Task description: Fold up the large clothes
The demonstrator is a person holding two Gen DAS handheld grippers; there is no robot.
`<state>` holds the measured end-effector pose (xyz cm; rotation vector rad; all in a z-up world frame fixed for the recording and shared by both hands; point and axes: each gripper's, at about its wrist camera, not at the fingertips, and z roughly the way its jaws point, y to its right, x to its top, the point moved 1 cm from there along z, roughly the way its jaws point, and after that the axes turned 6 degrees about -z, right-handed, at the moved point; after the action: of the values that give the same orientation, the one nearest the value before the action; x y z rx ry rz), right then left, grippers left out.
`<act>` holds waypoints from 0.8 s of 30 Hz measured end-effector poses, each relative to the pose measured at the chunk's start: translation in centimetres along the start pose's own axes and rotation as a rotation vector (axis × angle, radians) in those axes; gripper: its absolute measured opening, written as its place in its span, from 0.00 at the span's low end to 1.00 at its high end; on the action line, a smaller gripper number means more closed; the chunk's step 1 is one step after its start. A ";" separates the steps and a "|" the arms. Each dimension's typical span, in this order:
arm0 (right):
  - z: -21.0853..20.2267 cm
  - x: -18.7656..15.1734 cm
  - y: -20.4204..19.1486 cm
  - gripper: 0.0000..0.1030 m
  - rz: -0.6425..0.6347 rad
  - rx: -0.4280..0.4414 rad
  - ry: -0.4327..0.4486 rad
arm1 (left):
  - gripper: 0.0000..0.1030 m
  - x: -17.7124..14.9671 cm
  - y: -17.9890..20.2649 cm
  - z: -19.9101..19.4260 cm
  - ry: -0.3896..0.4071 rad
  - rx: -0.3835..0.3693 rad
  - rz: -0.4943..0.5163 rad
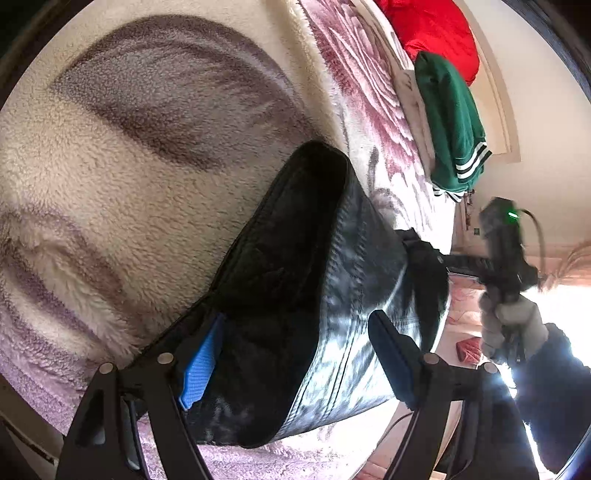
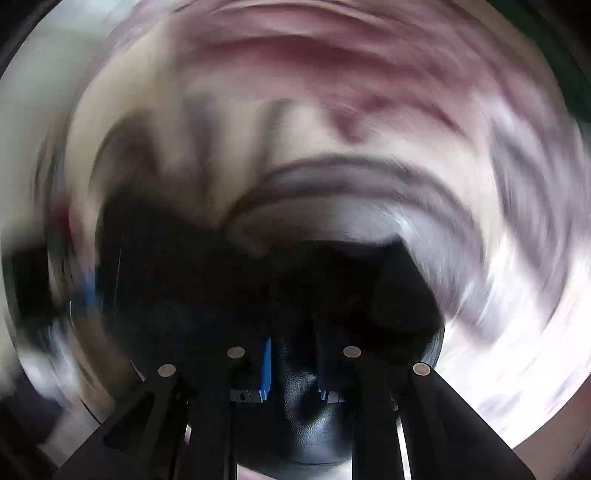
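Observation:
A black leather-like garment with stitched seams lies over the fleece blanket on a bed. My left gripper is wide open, its blue-padded fingers standing on either side of the garment's near end. In the left wrist view my right gripper holds the garment's far end, with the gloved hand behind it. In the right wrist view, which is heavily motion-blurred, my right gripper is shut on a bunch of the black garment.
A green garment with white stripes and a red one lie at the far side of the bed. A pink floral blanket covers the bed's far part. A bright window is at the right.

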<state>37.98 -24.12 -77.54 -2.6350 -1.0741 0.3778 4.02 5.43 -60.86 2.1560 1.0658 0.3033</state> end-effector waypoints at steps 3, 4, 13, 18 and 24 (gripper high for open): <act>0.0 -0.1 3.6 0.19 0.261 0.146 0.010 | 0.74 0.1 0.1 -0.1 -0.011 0.017 0.008; -0.6 -0.1 3.7 0.22 0.272 0.192 0.004 | 0.74 0.1 0.0 -0.2 -0.014 0.013 0.010; -4.1 2.6 6.5 0.87 0.104 -0.103 -0.077 | 0.74 -0.3 -0.8 -1.0 0.003 -0.008 -0.023; -1.0 1.8 9.7 0.21 0.368 -0.025 -0.065 | 0.74 -0.7 -0.3 0.1 -0.013 0.044 0.032; -1.5 -4.0 15.8 0.13 0.885 0.363 0.106 | 0.74 -0.9 -0.1 -0.6 -0.003 0.037 0.033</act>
<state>45.80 -38.09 -81.06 -2.5890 0.2404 0.5235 3.13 5.06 -60.37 2.2086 1.0427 0.2979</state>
